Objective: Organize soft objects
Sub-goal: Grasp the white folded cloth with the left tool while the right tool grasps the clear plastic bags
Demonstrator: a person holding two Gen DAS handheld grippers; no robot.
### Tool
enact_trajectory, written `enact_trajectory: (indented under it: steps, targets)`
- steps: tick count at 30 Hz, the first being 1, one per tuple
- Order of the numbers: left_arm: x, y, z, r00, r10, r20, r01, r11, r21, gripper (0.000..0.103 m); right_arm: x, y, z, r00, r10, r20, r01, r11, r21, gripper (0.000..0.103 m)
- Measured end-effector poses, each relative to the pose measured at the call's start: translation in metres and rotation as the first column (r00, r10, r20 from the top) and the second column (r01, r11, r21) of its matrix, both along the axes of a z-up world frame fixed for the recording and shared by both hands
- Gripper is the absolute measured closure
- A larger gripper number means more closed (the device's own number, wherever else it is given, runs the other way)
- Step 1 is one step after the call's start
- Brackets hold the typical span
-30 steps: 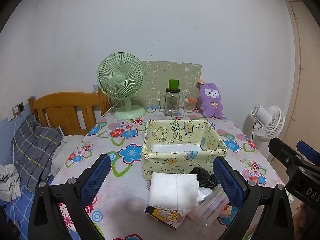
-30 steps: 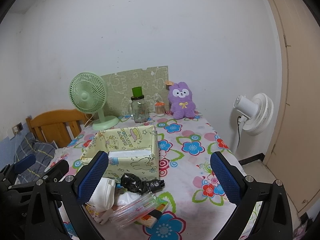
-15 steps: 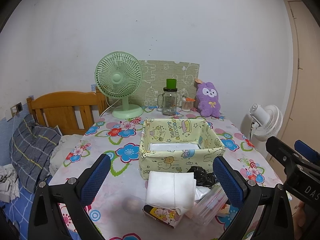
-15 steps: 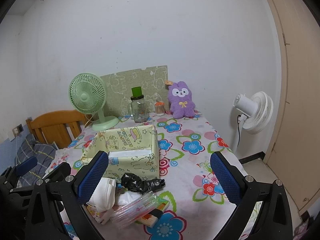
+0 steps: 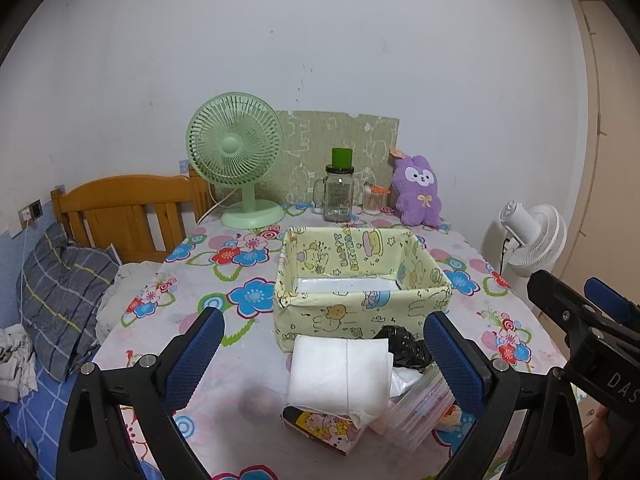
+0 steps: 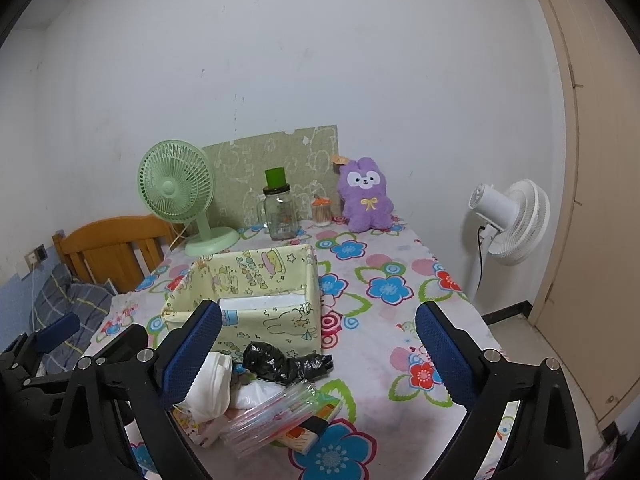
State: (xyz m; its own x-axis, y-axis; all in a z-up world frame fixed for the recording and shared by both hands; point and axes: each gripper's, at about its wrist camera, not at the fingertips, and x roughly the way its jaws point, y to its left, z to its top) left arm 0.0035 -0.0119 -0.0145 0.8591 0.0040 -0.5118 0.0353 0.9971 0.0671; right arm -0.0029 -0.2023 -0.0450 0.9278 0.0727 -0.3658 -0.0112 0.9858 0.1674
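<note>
A pale yellow cartoon-print fabric bin stands mid-table with a white sheet lying flat inside. In front of it lies a pile: a folded white cloth, a crumpled black plastic bag, a clear zip pouch and a small printed box. A purple plush rabbit sits at the table's back. My left gripper is open, hovering over the pile. My right gripper is open, just right of the pile.
A green desk fan, a glass jar with a green lid and a small cotton-swab jar line the back edge. A wooden bed headboard and bedding lie left. A white floor fan stands right of the table.
Both grippers drew back slightly from the table, so the bin and pile look a little farther away. Nothing on the table moved.
</note>
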Motion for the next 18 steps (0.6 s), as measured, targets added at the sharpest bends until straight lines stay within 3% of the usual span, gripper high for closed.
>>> enact_trajectory:
  steps: [5, 18]
  targets:
    - [0.007, 0.002, -0.008, 0.999, -0.006, -0.031, 0.005, 0.999, -0.034, 0.003, 0.007, 0.004, -0.008, 1.000, 0.012, -0.025, -0.012, 1.000, 0.003, 0.006]
    - [0.022, -0.003, -0.038, 0.999, -0.017, -0.044, 0.016, 1.000, -0.018, 0.005, 0.026, 0.011, -0.039, 0.994, 0.026, -0.110, -0.024, 0.999, 0.024, 0.008]
